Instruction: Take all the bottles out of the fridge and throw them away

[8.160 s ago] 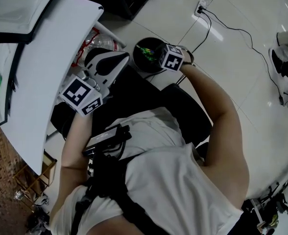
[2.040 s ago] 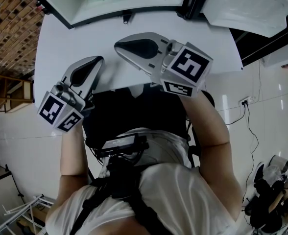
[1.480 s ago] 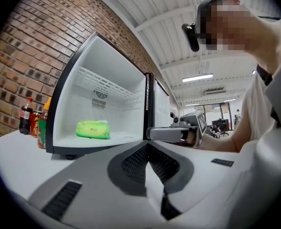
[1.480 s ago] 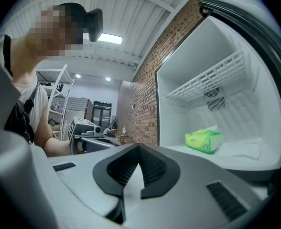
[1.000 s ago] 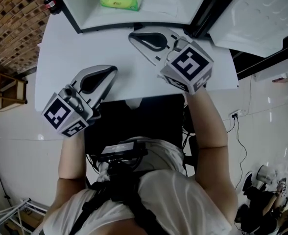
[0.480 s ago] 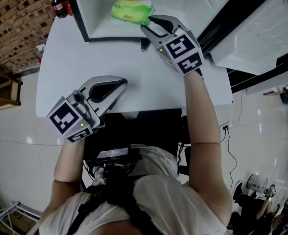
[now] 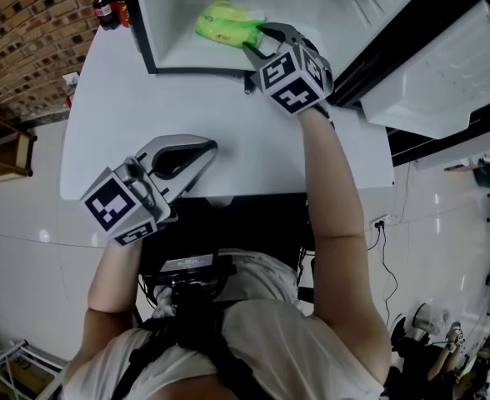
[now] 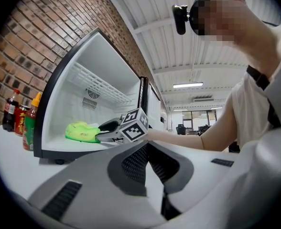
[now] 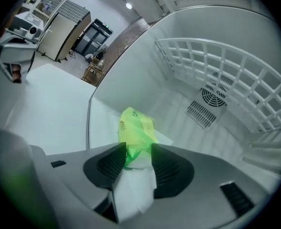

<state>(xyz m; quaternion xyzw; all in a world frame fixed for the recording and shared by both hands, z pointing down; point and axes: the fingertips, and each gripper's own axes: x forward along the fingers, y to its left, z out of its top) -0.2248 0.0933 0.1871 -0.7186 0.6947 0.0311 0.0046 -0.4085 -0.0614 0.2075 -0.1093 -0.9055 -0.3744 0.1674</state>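
The right gripper's (image 7: 257, 40) jaws have just been opening. They stand wide apart around the near end of the green bottle (image 7: 227, 23), not pinching it. The bottle lies on the fridge (image 7: 145, 32) floor, near its front edge. The left gripper (image 7: 210, 147), jaws together and empty, hovers over the table's (image 7: 128, 107) near edge.

Red brick wall (image 7: 20, 48) at the left, glossy white tiled floor (image 7: 453, 248), white counter (image 7: 253, 157), wooden rack (image 7: 3, 148) beside it, ribbed white ceiling (image 8: 178, 46), lit strip light (image 8: 190, 85)
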